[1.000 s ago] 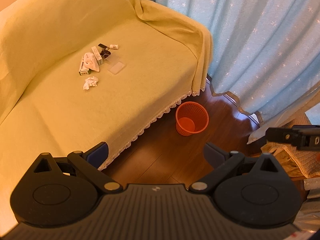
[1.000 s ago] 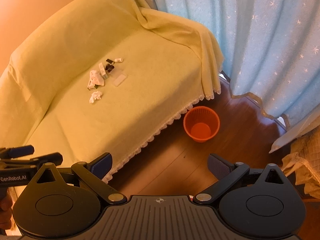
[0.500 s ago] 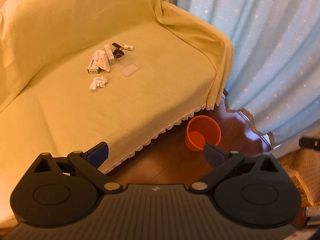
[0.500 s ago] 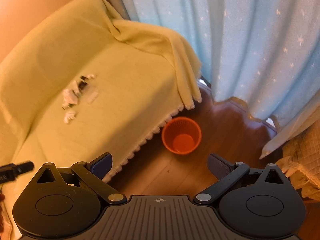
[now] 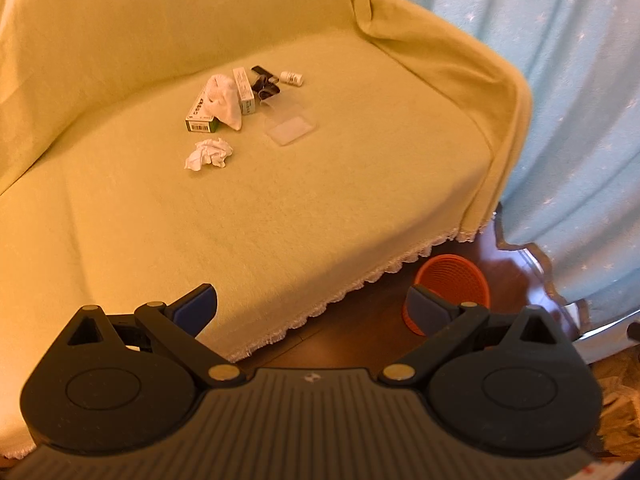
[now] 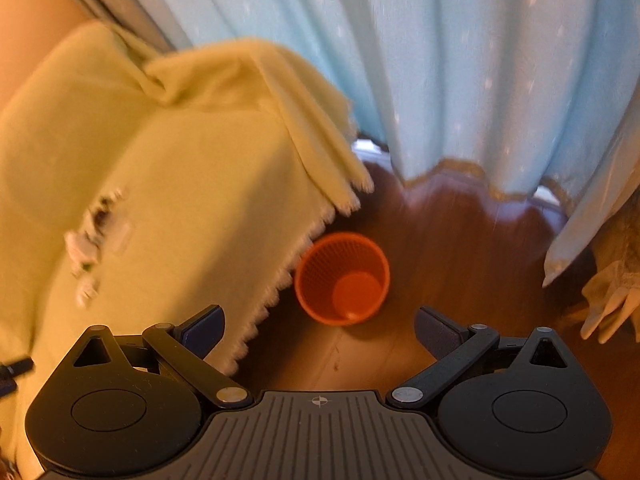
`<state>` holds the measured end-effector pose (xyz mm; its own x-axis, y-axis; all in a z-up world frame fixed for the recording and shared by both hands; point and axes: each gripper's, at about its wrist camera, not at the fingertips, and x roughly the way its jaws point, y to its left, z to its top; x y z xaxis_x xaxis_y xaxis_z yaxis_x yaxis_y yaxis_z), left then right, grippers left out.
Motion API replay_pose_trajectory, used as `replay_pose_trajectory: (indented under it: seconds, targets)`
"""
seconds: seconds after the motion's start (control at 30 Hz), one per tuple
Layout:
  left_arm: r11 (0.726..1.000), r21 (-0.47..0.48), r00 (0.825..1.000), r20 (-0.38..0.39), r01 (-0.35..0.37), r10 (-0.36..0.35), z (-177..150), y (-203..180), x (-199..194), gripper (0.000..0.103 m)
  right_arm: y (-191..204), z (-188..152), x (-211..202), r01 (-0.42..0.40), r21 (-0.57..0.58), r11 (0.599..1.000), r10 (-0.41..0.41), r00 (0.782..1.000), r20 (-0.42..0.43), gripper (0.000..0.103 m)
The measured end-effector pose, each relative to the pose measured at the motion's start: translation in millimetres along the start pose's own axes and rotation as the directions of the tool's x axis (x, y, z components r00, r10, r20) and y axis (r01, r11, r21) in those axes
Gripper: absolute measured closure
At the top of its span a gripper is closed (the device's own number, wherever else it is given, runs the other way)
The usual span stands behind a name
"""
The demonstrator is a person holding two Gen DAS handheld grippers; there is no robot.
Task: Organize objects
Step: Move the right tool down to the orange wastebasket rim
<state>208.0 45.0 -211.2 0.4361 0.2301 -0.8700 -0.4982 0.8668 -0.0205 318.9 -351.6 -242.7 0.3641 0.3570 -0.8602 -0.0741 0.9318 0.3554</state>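
From the left wrist camera, the left gripper hangs spread wide and empty above the front edge of a sofa draped in yellow cloth. Well ahead on the seat lies a small litter: a crumpled tissue nearest, behind it a green-ended box with a white cloth over it, a second carton, something black, a little white bottle and a clear plastic sleeve. An orange mesh bin stands on the wooden floor just beside the sofa's lace hem.

The right wrist camera is blurred. The right gripper is likewise released, holding nothing, poised over the bin. Pale blue curtains hang behind.
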Motion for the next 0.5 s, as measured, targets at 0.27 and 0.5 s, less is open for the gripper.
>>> replay_pose_trajectory:
  seconds: [0.27, 0.5]
  targets:
    - [0.998, 0.054, 0.999, -0.024, -0.034, 0.036, -3, 18, 90, 0.003, 1, -45, 110, 0.083, -0.222, 0.972, -0.094, 0.995, -0.041, 0.042]
    - [0.995, 0.082, 0.998, -0.031, -0.054, 0.056, -6, 40, 144, 0.003, 0, -76, 206, 0.031, -0.397, 0.917, -0.069, 0.994, -0.082, 0.044]
